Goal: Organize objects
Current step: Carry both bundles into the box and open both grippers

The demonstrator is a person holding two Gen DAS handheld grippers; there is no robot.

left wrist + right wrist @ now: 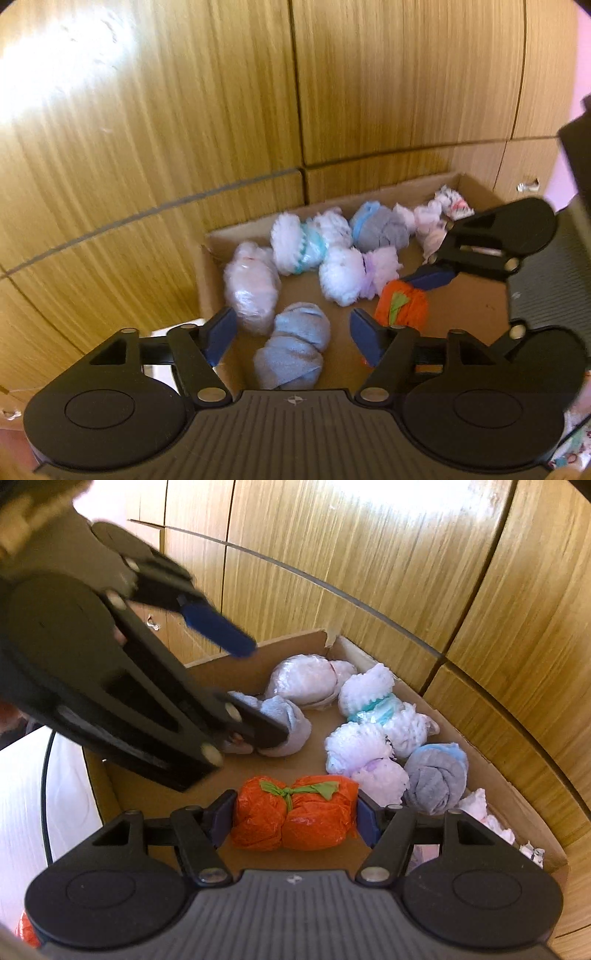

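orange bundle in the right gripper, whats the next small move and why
Probably open the right gripper and let go. Its pads press both sides of the orange bundle, which already sits low over the cardboard box floor, apart from the other rolls. The left gripper stands open over a blue-grey roll.

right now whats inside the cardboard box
The cardboard box holds rolled bundles: an orange bundle between the right jaws, a blue-grey one, and white ones. The floor beneath them is hidden.
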